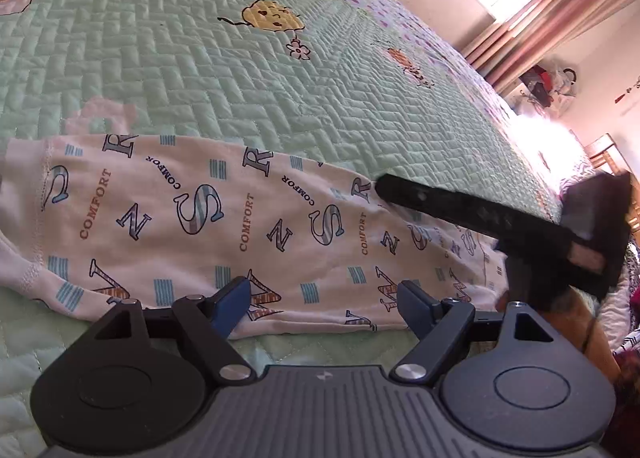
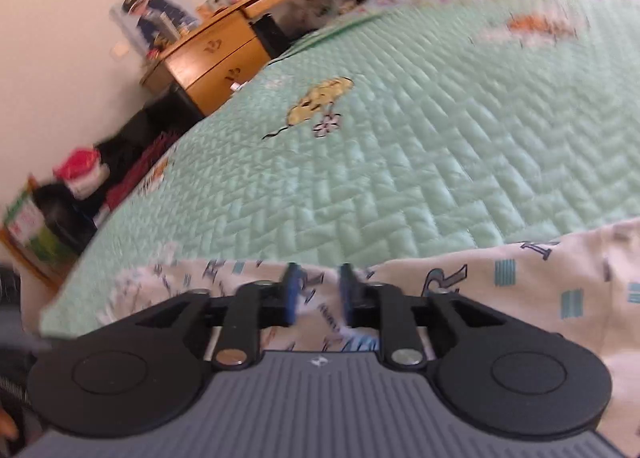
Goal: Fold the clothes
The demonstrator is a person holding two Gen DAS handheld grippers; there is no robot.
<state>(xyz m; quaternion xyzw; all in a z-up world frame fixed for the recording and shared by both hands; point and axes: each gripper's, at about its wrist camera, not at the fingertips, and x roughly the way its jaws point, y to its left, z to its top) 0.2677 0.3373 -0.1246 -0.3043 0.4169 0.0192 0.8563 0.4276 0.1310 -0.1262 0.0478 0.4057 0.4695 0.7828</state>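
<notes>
A white garment printed with letters and the word COMFORT lies spread in a long strip across the green quilted bedspread. My left gripper stands wide open just over the garment's near edge, with nothing between its blue pads. The right gripper's black finger reaches in from the right and lies over the cloth's far edge. In the right wrist view, the right gripper hovers over the same garment. Its jaws are narrow but apart, and flat cloth shows in the gap.
The bedspread stretches far beyond the garment. A wooden desk and piled clutter stand past the bed's left edge. Pink curtains and a bright window are at the far right.
</notes>
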